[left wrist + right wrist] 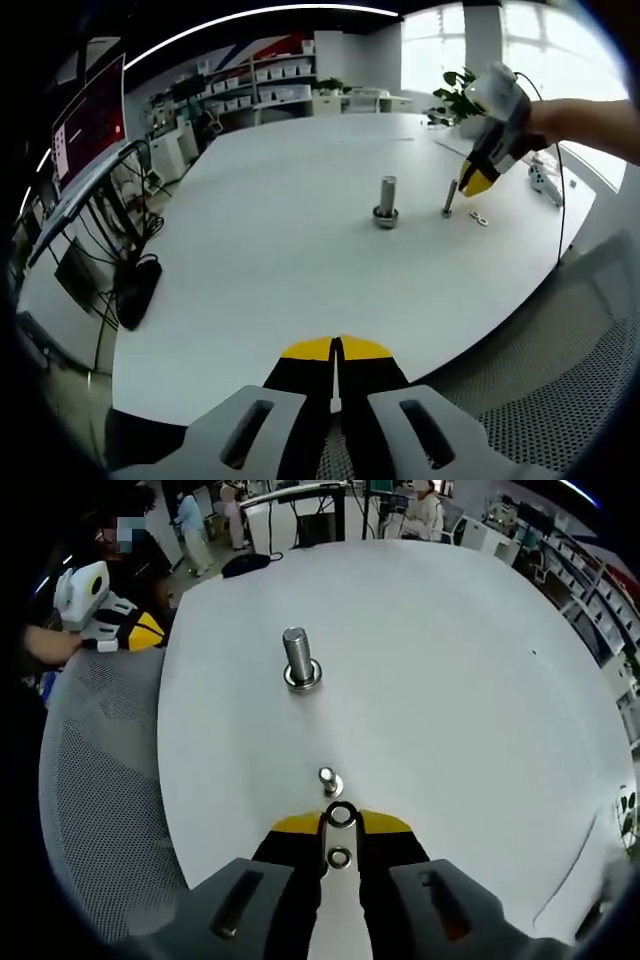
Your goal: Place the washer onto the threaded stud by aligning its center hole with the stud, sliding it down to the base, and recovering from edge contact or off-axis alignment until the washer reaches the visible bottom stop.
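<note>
In the right gripper view, my right gripper [340,822] is shut on a small silver washer [341,815] pinched at its yellow tips. The thin threaded stud [328,779] stands upright just beyond the washer, slightly left of it and apart from it. In the left gripper view, the same thin stud [449,197] shows with the right gripper [476,182] hovering at its right side. My left gripper [337,348] is shut with nothing in it, held near the table's front edge.
A thick bolt [386,200] with a washer at its base stands left of the thin stud on the white table [280,250]. Loose washers [478,217] lie by the thin stud; one [339,857] lies under my right jaws. A mesh chair [100,780] sits beside the table.
</note>
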Action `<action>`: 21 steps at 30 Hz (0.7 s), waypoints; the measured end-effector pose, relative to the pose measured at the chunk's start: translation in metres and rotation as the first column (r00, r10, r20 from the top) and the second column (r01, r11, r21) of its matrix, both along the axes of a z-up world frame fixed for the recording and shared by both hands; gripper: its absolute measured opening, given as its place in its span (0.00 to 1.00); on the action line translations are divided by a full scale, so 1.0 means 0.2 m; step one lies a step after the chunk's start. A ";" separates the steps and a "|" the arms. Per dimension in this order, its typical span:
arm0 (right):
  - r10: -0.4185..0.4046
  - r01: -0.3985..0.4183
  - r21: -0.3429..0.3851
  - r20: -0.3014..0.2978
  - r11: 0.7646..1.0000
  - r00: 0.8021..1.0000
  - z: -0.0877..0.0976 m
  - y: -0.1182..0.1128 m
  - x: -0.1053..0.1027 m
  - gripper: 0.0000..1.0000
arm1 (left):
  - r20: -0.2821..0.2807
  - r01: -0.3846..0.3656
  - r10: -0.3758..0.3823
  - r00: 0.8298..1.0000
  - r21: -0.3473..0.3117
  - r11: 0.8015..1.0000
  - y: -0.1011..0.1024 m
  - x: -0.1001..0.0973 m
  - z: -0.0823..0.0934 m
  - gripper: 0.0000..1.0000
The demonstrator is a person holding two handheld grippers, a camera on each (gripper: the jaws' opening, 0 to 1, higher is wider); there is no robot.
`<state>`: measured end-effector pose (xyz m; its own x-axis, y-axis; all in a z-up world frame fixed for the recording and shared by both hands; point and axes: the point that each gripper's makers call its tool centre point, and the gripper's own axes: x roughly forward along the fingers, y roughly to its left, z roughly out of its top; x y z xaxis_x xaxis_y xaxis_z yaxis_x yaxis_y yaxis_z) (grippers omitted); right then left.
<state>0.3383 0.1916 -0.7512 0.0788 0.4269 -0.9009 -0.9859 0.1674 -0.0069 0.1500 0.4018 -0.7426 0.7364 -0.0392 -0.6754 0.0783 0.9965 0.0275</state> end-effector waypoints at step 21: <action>0.061 -0.061 0.011 0.006 0.998 0.998 0.07 0.11 -0.02 0.14 | 0.005 -0.001 0.001 1.000 -0.001 1.000 0.00 0.00 0.00 0.00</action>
